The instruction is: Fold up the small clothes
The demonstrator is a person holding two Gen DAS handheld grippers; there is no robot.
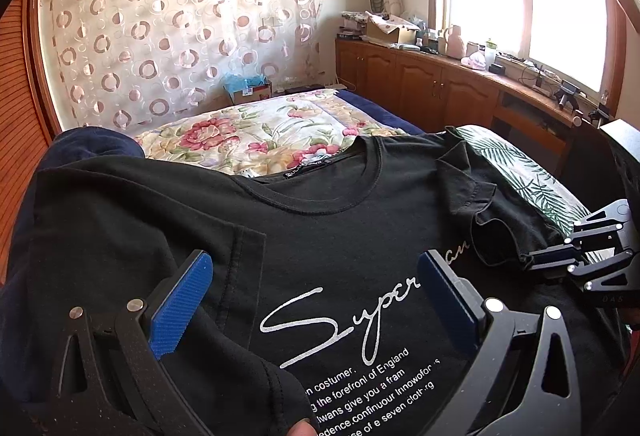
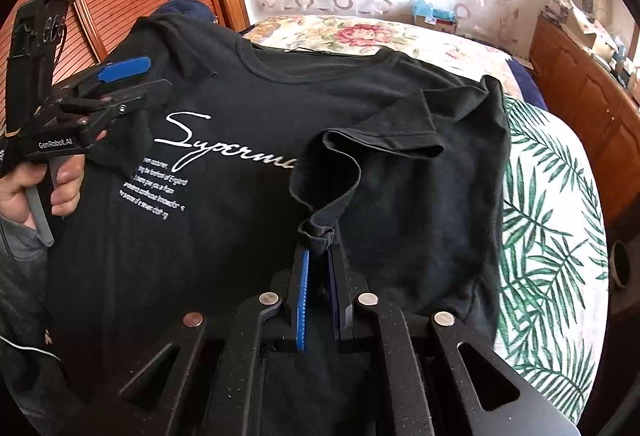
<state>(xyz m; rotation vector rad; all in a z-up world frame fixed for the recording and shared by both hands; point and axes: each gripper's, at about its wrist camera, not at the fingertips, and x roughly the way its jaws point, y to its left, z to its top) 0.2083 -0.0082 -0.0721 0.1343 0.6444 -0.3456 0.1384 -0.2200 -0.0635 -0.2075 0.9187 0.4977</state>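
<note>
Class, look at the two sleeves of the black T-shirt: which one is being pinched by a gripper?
The sleeve on the palm-leaf sheet side: the right gripper pinches its bunched hem. The other sleeve lies flat between the left gripper's open fingers.

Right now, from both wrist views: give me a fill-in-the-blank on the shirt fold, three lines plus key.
1. The right gripper is pinching the ____ of the black T-shirt.
2. The left gripper has its jaws ____.
3. The large script on the shirt is coloured ____.
4. The T-shirt lies on a ____.

Missing words: sleeve; open; white; bed
</note>
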